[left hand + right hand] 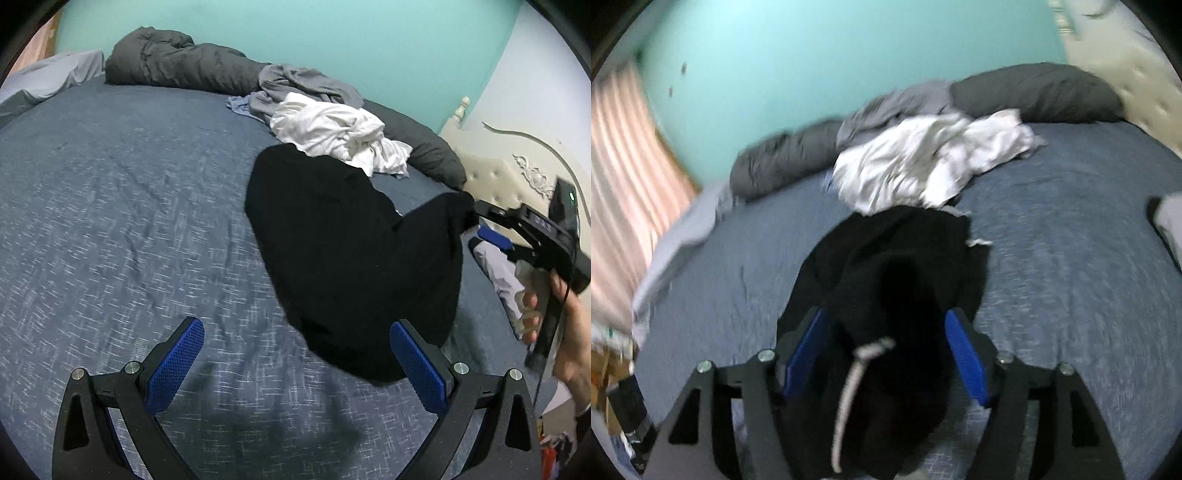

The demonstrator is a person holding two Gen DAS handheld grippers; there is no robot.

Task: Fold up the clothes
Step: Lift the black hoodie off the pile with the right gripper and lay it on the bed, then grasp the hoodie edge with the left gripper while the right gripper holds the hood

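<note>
**Black garment on the bed between spread jaws**

The left gripper [297, 363] is seen with jaws apart and empty. In the right wrist view, the right gripper [886, 354] has jaws spread around the black garment [343, 251], unclamped. Beyond, white clothes [931, 158] lie on the blue bed [110, 206] below a teal wall [332, 40].

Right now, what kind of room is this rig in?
Most likely a bedroom. A bed with a blue sheet fills both views, with a cream tufted headboard at one end, a grey pillow beside it, and loose clothes heaped on the bed.
</note>
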